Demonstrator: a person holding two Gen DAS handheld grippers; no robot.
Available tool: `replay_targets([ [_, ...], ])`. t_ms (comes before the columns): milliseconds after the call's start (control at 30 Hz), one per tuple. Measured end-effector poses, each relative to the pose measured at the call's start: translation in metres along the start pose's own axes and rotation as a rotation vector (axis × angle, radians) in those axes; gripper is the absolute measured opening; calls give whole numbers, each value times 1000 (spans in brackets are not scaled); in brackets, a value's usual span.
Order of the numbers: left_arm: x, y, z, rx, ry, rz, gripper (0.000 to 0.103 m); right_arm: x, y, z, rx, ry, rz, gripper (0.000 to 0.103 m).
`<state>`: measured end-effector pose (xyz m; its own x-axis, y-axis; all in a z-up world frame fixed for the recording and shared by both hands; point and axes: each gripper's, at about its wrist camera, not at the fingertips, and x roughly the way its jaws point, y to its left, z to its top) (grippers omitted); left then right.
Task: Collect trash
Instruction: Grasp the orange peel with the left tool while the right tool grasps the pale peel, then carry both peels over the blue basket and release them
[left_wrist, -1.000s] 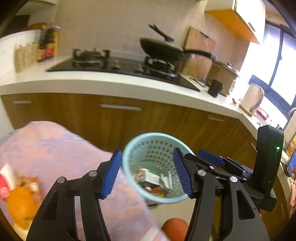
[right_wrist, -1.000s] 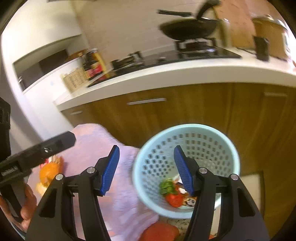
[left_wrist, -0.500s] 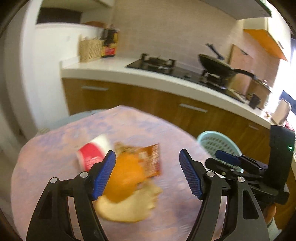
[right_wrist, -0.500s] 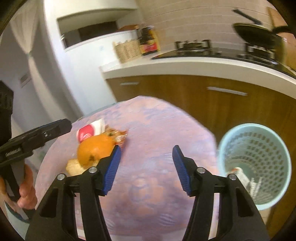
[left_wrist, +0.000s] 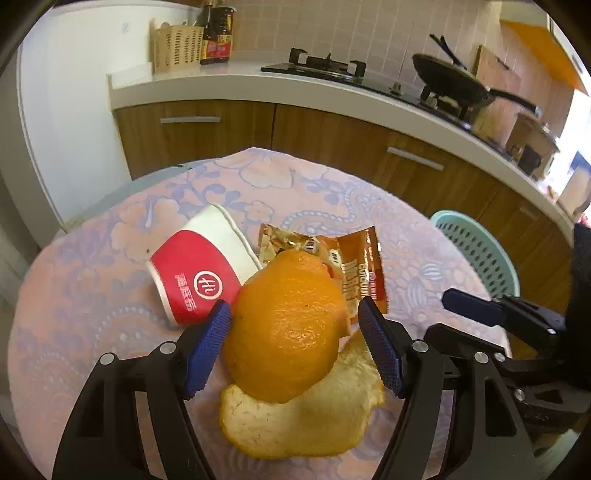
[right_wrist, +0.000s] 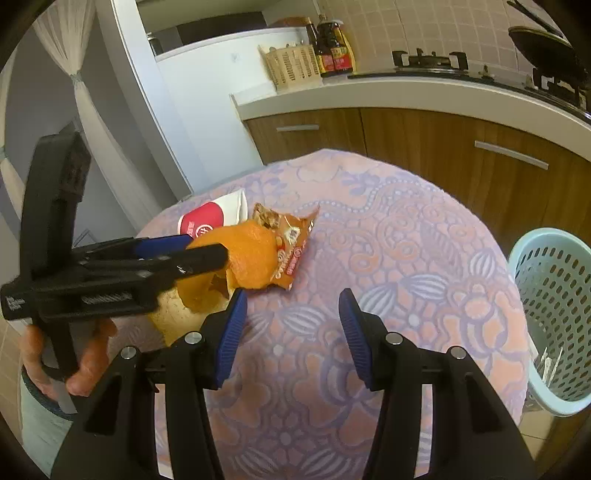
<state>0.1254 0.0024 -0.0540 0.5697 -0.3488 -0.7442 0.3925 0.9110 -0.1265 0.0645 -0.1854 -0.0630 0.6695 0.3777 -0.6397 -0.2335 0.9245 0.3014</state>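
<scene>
A large orange peel (left_wrist: 288, 332) lies on the round table (left_wrist: 92, 314) with its pink and purple cloth. A red and white paper cup (left_wrist: 199, 273) lies on its side to the peel's left. An orange snack wrapper (left_wrist: 354, 262) lies behind the peel. My left gripper (left_wrist: 295, 339) is open, its blue pads on either side of the peel. The peel (right_wrist: 251, 258), cup (right_wrist: 210, 218) and wrapper (right_wrist: 291, 236) also show in the right wrist view. My right gripper (right_wrist: 291, 317) is open and empty over the cloth, to the right of the peel.
A light blue perforated trash basket (left_wrist: 476, 251) stands on the floor beside the table's right edge, also in the right wrist view (right_wrist: 554, 288), with some trash inside. Wooden kitchen cabinets (left_wrist: 332, 136), a white counter and a stove with a pan lie behind.
Both grippers swung left from above the trash basket to the table. My left gripper closed in on the orange peel, which now sits between its open pads.
</scene>
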Motion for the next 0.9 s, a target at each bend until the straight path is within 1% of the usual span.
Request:
replay_targets([
  [67, 2, -4, 0, 9, 1, 17, 68, 1, 1, -1, -6, 8, 4, 48],
  [133, 3, -3, 0, 9, 3, 29, 62, 1, 5, -1, -27, 4, -1, 48],
  [167, 4, -3, -1, 10, 9, 31, 61, 2, 7, -2, -38, 6, -7, 48],
  [300, 5, -2, -6, 14, 22, 18, 50, 4, 15, -3, -74, 12, -20, 48],
  [333, 4, -2, -7, 15, 27, 7, 45, 5, 15, -3, -75, 12, -22, 48],
  [367, 3, -3, -9, 13, 26, -7, 44, 5, 15, -3, -73, 15, -23, 48],
  [433, 0, -5, -10, 13, 10, -6, 38, 6, 13, -3, -62, 17, -19, 48],
  [533, -9, -2, -10, -22, -15, -44, 31, 4, 8, -3, -42, 11, -2, 48],
  [600, -17, 2, -9, -43, -48, -60, 30, 2, 6, -2, -32, 5, 6, 48],
  [633, -27, 5, -9, -60, -80, -77, 30, 2, 6, -2, -31, 6, 6, 48],
  [733, -46, 11, -8, -96, -134, -112, 30, 4, 13, -2, -57, 18, -3, 48],
  [833, -60, 14, -13, -109, -162, -120, 30, 10, 25, -1, -89, 38, -5, 49],
  [867, -64, 16, -17, -116, -173, -115, 30, 14, 29, -1, -97, 52, 4, 50],
  [900, -66, 18, -19, -122, -180, -114, 30, 18, 34, -1, -106, 67, 3, 56],
])
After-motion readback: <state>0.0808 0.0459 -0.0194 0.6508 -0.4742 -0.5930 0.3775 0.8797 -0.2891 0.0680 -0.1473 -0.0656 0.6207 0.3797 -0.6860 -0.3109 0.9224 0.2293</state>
